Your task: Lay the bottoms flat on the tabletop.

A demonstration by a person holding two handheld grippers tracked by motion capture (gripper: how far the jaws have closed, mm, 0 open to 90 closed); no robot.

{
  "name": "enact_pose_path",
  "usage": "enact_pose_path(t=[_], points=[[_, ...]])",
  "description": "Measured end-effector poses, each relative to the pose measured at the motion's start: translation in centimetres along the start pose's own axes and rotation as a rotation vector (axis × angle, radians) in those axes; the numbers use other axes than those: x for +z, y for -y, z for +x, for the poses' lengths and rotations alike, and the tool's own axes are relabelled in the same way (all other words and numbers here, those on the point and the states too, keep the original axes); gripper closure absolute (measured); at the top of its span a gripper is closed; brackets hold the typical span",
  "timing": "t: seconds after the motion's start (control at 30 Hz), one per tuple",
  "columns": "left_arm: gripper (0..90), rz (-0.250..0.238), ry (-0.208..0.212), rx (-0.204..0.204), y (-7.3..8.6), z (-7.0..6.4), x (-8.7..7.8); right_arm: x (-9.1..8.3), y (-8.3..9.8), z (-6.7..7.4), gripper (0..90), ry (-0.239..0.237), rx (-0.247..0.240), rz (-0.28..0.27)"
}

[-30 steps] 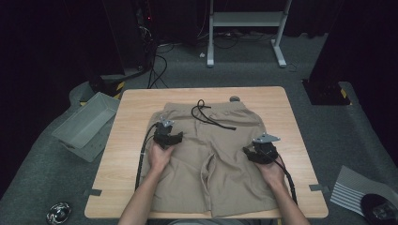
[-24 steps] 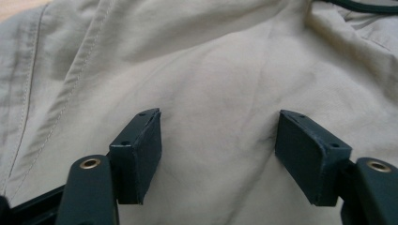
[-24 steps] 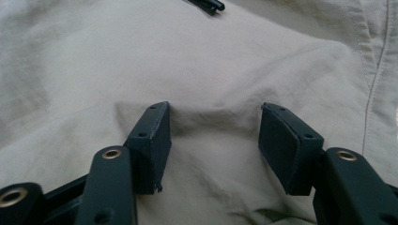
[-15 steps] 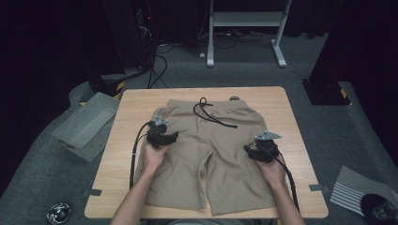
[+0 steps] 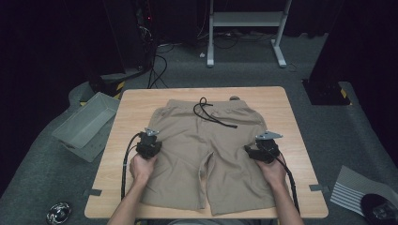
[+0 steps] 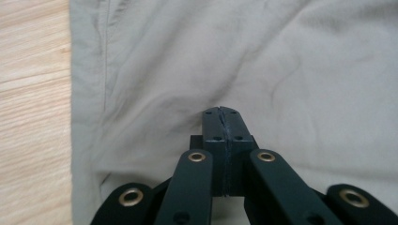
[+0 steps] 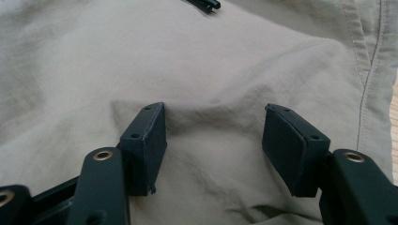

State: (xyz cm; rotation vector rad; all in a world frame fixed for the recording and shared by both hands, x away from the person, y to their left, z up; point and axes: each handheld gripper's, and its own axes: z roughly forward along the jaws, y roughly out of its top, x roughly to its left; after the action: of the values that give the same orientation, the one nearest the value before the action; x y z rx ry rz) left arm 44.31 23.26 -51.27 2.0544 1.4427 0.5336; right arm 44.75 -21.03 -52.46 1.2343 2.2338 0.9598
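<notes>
Beige shorts (image 5: pixel 211 150) lie flat on the wooden table (image 5: pixel 281 108), waistband at the far side, with a black drawstring (image 5: pixel 211 115) looped over the front. My left gripper (image 5: pixel 151 139) rests on the left leg near its outer seam. In the left gripper view its jaws (image 6: pixel 220 112) have just closed, pads together, and creases in the fabric (image 6: pixel 281 70) run into the tip, so it pinches a fold. My right gripper (image 5: pixel 259 146) sits on the right leg. Its jaws (image 7: pixel 216 112) have opened a little wider and press down on the cloth (image 7: pixel 211 61), with a low ridge between them.
A grey bin (image 5: pixel 87 124) lies on the carpet left of the table. A white-legged stand (image 5: pixel 244 28) and cables (image 5: pixel 159 65) are behind it. A striped sheet (image 5: pixel 356 190) lies on the floor at the right. Bare wood (image 6: pixel 33 93) borders the shorts' left side.
My left gripper has slid left across the left leg toward its outer edge, bunching the cloth slightly. The right gripper has stayed where it was.
</notes>
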Motion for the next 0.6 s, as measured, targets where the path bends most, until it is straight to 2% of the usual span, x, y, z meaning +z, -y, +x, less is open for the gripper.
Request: enact_pose_path(t=[0.1,0.17,0.23,0.3,0.37,0.4,0.47,0.53,0.6], points=[[90.0,0.011,-0.034,0.029,-0.9,0.3,0.3,0.0,0.0,0.0,39.6,-0.001,0.001,0.001],[90.0,0.000,-0.052,0.027,-1.6,0.7,0.3,0.0,0.0,0.0,39.5,-0.002,0.002,0.001],[90.0,-0.013,-0.052,0.014,-2.1,1.0,0.2,0.0,0.0,0.0,39.5,-0.002,0.002,0.001],[89.1,-0.049,-0.041,0.014,-2.2,0.9,-0.1,0.0,0.0,0.0,39.4,-0.002,0.002,0.002],[65.5,-0.033,-0.025,0.029,-2.2,0.6,0.3,0.0,0.0,0.0,39.4,-0.002,0.001,0.002],[57.0,-0.010,-0.039,0.046,-2.1,0.4,0.8,0.0,0.0,0.0,39.4,-0.002,0.001,0.002],[50.6,0.012,-0.051,0.055,-1.9,0.3,1.5,0.0,0.0,0.0,39.4,-0.003,0.002,0.002],[55.2,-0.004,-0.013,0.012,-2.0,0.6,1.8,0.0,0.0,0.0,39.3,-0.002,0.002,0.001],[65.9,0.006,-0.016,0.035,-2.4,0.6,2.0,0.0,0.0,0.0,39.3,-0.001,0.002,0.002]])
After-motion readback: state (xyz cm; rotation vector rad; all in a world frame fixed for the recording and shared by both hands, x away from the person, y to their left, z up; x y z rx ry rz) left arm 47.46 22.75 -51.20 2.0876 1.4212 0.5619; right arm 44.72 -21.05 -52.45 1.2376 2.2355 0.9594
